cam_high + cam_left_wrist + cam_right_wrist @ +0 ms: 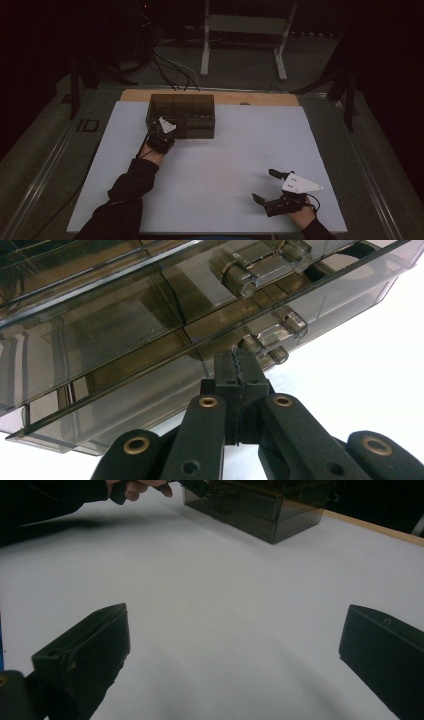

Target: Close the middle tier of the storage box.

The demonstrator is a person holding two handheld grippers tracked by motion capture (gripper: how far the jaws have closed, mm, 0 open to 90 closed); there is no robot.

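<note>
A smoky see-through drawer box [190, 111] stands at the far left-centre of the white table [225, 155]. My left gripper [158, 129] is at the box's front left, and its jaws are pressed together. In the left gripper view the box [120, 320] looms close, and the shut gripper [236, 362] has its tips right under the clear handle [272, 337] of a lower drawer; whether they pinch it I cannot tell. My right gripper [264, 185] rests near the front right edge with jaws spread wide. In its own view the right gripper [235, 625] frames bare table, with the box [260, 505] beyond.
A wooden strip [260, 98] runs along the table's far edge behind the box. Past the table are cables [170, 67] on the floor and a white metal stand [245, 30]. A hand [140, 487] holding the left gripper appears far off in the right gripper view.
</note>
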